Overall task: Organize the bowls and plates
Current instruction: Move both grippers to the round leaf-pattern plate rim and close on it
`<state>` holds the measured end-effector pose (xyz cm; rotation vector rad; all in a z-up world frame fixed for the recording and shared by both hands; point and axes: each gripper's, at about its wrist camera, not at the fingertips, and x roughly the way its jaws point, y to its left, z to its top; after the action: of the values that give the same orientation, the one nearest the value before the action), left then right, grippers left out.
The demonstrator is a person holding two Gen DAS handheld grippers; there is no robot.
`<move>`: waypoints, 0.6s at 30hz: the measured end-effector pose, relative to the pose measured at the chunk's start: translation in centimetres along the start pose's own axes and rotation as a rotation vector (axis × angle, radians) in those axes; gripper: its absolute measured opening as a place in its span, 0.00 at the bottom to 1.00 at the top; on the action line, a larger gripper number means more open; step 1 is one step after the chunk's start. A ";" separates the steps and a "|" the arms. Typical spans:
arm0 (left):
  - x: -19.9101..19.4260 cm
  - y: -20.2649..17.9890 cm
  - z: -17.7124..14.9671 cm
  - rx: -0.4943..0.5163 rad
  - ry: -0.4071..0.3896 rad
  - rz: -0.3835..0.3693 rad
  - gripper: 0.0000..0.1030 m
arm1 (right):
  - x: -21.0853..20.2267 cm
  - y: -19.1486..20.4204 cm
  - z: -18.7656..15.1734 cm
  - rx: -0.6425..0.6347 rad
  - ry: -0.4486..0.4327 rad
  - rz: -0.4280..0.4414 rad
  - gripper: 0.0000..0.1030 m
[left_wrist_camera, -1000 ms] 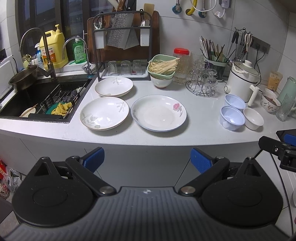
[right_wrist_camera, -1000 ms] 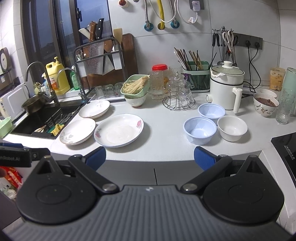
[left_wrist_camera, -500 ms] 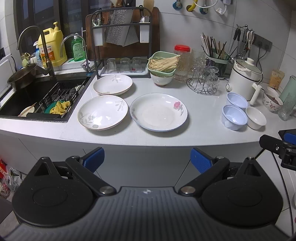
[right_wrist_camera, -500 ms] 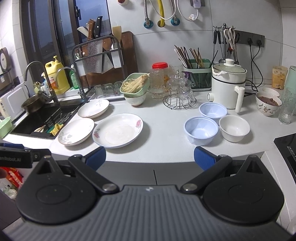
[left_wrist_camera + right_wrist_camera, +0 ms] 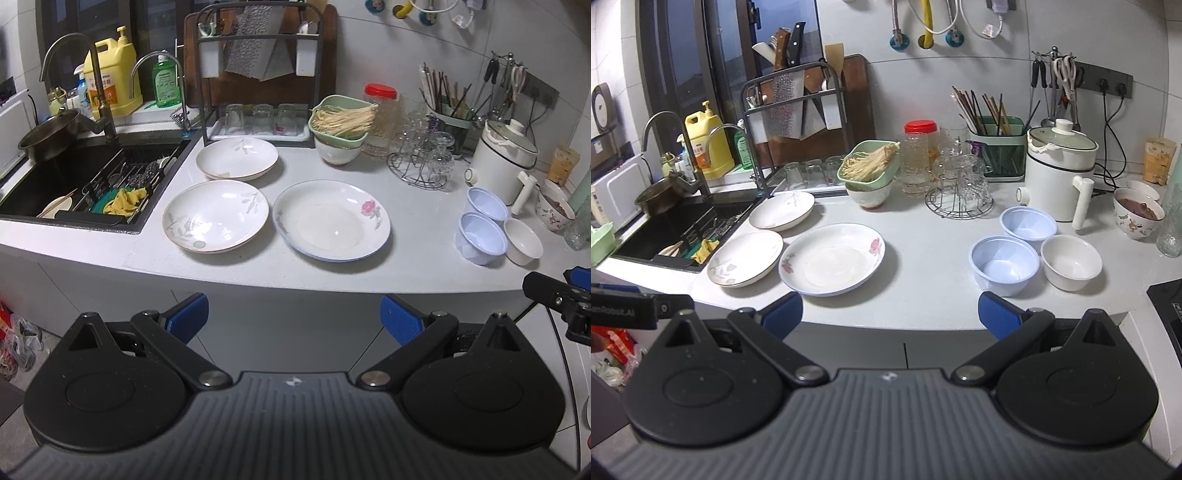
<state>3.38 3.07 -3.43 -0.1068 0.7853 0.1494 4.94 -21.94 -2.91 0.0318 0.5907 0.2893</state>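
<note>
Three white plates lie apart on the white counter: a large rose plate, a leaf plate left of it, and a smaller plate behind. Two pale blue bowls and a white bowl stand at the right. My left gripper is open and empty, short of the counter edge before the plates. My right gripper is open and empty, short of the edge between rose plate and bowls.
A black sink with dish rack is at the left. Behind stand a knife rack, a green noodle basket on a bowl, a glass holder, a white cooker, and a patterned bowl. A stovetop corner is right.
Both grippers have drifted slightly toward the counter, so the plates and bowls sit a little nearer in view. Both stay open and empty; nothing on the counter moved.
</note>
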 end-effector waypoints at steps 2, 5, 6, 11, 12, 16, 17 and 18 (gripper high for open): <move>0.4 0.5 0.2 -0.004 -0.001 0.006 0.98 | 0.4 0.4 0.0 -0.008 0.005 0.008 1.00; 1.2 1.3 0.5 -0.015 -0.004 -0.002 0.98 | 1.2 1.3 0.0 -0.017 0.011 0.006 1.00; 1.5 1.6 0.7 -0.020 -0.004 -0.003 0.98 | 1.5 1.6 0.2 -0.013 0.013 -0.002 1.00; 3.3 3.8 2.9 -0.017 -0.004 -0.032 0.98 | 3.3 3.4 1.5 -0.010 0.005 -0.017 1.00; 3.8 4.3 3.5 -0.013 -0.003 -0.038 0.98 | 3.7 3.9 1.9 -0.010 0.000 -0.022 1.00; 6.3 6.5 6.4 0.008 0.000 -0.067 0.98 | 5.5 5.5 3.3 0.021 -0.002 -0.031 1.00; 6.9 7.0 7.2 0.017 0.000 -0.074 0.98 | 6.0 5.9 3.6 0.036 -0.002 -0.032 1.00; 7.6 7.6 7.9 0.026 0.002 -0.080 0.98 | 6.5 6.2 3.8 0.051 0.002 -0.035 1.00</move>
<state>12.89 12.43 -3.61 -0.1132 0.7835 0.0633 10.61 -13.93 -2.59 0.0698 0.5996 0.2403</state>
